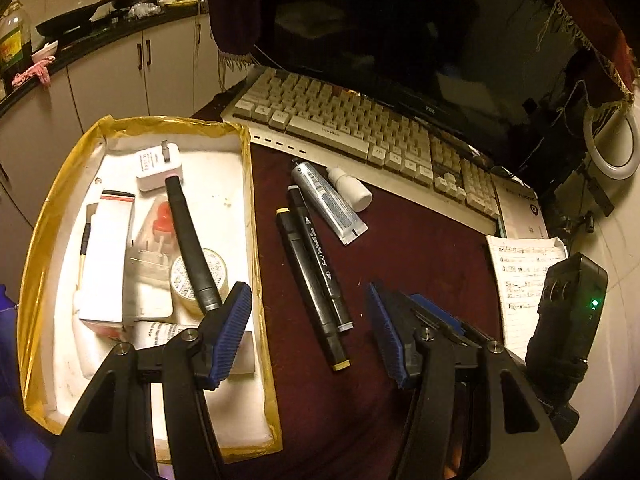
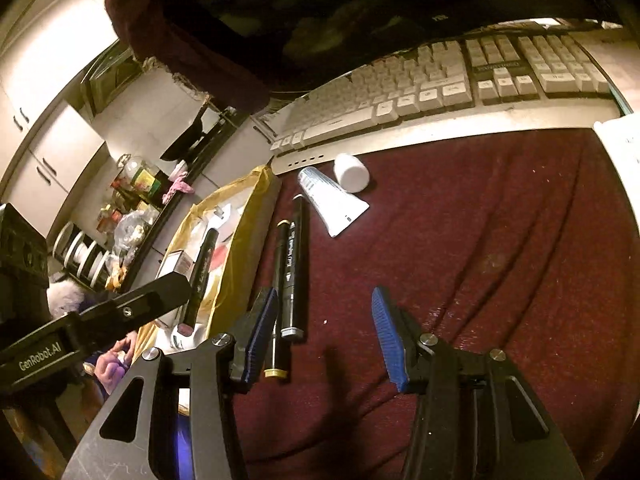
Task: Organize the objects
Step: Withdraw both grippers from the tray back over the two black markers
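1. The left gripper (image 1: 308,332) is hanging over the tabletop (image 1: 420,248) with its jaws standing wide and nothing between the blue pads (image 1: 232,332).
2. The right gripper (image 2: 324,336) is likewise spread wide and gripping nothing, its left pad sitting just beside the near ends of the two markers.
3. Two black markers are lying side by side and touching on the maroon cloth: a yellow-capped marker (image 1: 310,292) and a grey-capped marker (image 1: 320,256), both just to the right of the box.
4. A silver tube (image 1: 328,202) is lying beyond the markers, with a small white bottle (image 1: 352,189) on its side close beside it, near the front edge of the keyboard (image 1: 360,128).
5. The gold-rimmed box (image 1: 256,208) with a white lining is sitting at the left of the tabletop, already holding a third black marker (image 1: 192,240) that is lying slanted over a roll of tape (image 1: 198,276), along with a white charger plug (image 1: 158,168), a white carton (image 1: 106,264) and a red-and-clear packet (image 1: 154,236).
6. A dark monitor (image 1: 400,52) is standing behind the keyboard, and a sheet of paper with handwriting (image 1: 520,276) is lying at the right edge of the tabletop.
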